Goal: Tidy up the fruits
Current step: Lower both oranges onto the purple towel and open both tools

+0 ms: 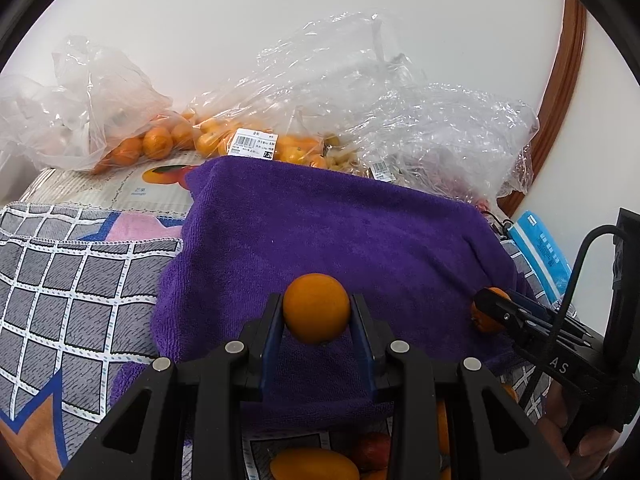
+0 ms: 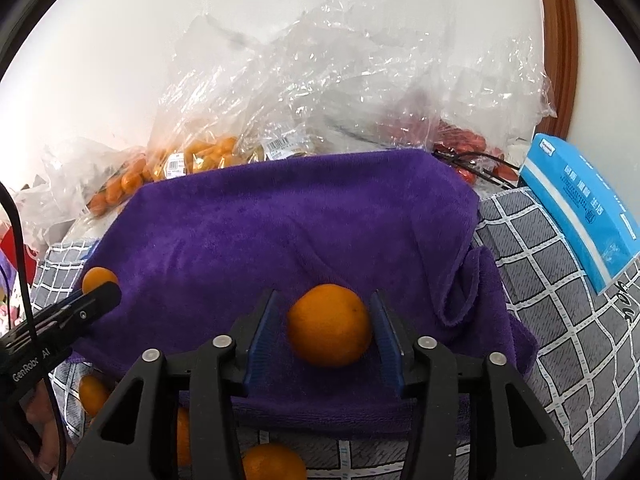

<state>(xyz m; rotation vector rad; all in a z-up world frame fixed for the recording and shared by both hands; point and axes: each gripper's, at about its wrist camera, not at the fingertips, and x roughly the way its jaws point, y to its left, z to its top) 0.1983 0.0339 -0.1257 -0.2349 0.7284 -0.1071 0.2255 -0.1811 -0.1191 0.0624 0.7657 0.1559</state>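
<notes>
Round orange mandarin [image 1: 316, 307] pinched between jaws of left gripper [image 1: 317, 322], over purple terry towel [image 1: 320, 232]. Second orange mandarin [image 2: 329, 325] lying on same towel between spread jaws of right gripper [image 2: 327, 330], a gap visible at each pad. Beyond towel: clear plastic bags of small oranges [image 1: 160, 142]. Right of towel: blue tissue pack [image 2: 580, 216] on grey checked cloth [image 2: 540, 280].

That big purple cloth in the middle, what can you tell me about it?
The purple fleecy towel lies spread over a grey checked tablecloth, its right edge bunched into folds. Clear plastic bags of fruit lie behind it. One round orange sits on it between the right gripper's open jaws.
</notes>
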